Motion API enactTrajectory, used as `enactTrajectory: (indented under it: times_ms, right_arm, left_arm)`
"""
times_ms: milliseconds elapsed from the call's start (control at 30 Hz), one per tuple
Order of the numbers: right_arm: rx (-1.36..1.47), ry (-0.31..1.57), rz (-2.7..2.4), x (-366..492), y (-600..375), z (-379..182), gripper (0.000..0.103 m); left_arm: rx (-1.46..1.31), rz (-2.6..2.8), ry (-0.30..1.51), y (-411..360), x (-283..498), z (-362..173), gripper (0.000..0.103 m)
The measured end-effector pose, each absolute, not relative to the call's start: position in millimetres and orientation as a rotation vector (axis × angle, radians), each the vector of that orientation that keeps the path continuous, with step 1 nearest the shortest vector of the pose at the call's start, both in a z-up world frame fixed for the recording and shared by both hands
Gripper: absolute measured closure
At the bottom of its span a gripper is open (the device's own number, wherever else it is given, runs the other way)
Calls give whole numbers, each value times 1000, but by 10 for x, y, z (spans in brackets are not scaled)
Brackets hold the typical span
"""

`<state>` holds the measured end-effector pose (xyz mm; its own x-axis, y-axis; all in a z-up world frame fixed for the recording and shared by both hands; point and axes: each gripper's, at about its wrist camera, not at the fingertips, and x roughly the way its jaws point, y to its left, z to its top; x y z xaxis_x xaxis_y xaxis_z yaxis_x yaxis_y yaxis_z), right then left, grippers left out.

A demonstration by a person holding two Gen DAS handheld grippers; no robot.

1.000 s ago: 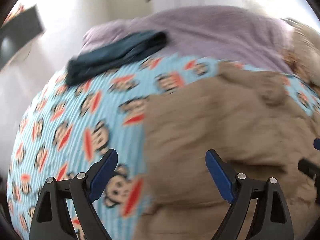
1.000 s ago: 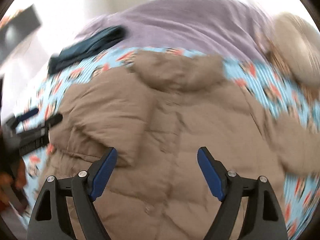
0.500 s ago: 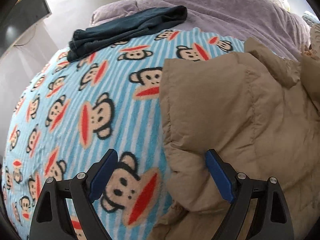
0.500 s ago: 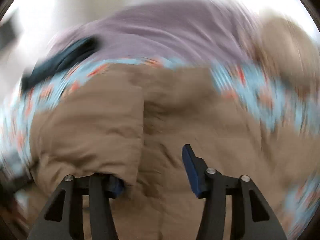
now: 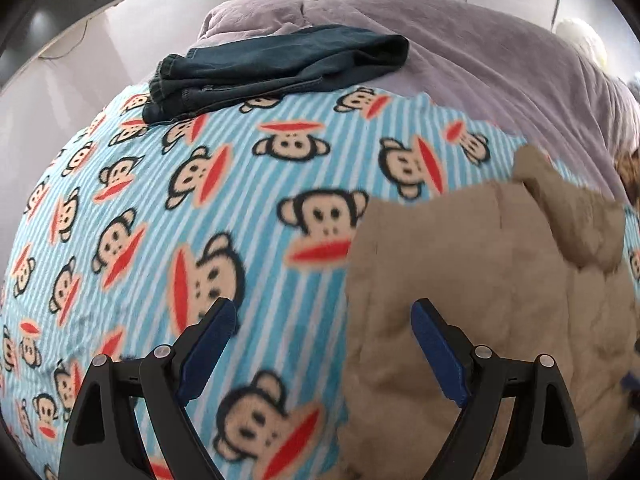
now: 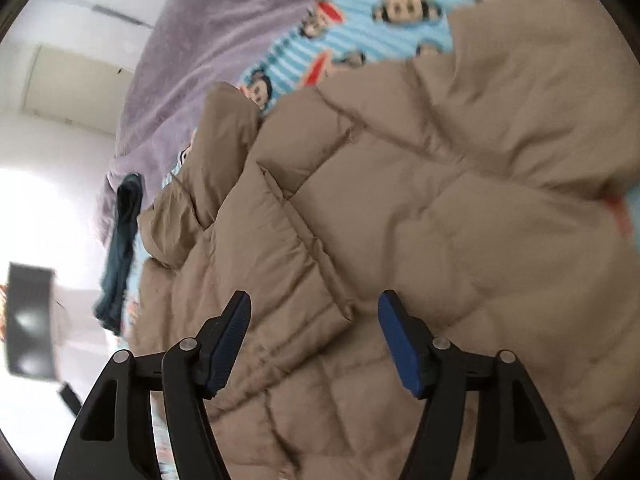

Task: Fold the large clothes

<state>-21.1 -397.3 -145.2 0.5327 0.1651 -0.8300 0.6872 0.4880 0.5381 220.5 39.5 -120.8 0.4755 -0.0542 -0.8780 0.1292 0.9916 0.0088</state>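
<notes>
Right gripper jaws just reopened, wide, empty over a folded panel of the tan quilted puffer jacket. Left gripper wide, empty, straddling its edge. Jacket mid-bed on monkey-print blanket. Mid-fold; next needs a fresh grasp.

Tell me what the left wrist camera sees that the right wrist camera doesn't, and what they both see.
Only the left wrist view shows the left gripper, open over the edge of the tan puffer jacket. Only the right wrist view shows the right gripper, jaws apart after just opening further, above the jacket's folded quilted panel, nothing pinched. Both show the jacket, the monkey-print blanket, the dark jeans and the purple cover.
</notes>
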Motion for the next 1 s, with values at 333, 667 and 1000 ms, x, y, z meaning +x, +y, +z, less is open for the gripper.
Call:
enactTrajectory:
  times_ms: [333, 667, 1000]
  right_arm:
    - [669, 1158, -484, -108, -3566, -1478, 93]
    - [619, 1157, -480, -441, -3487, -1045, 66]
    - [771, 1167, -492, -1303, -3248, -823, 40]
  left_arm:
    - [269, -105, 1078, -60, 2159, -1595, 13]
    - [244, -161, 1089, 226, 1846, -1074, 13]
    - [275, -327, 1149, 128, 1016, -807, 13]
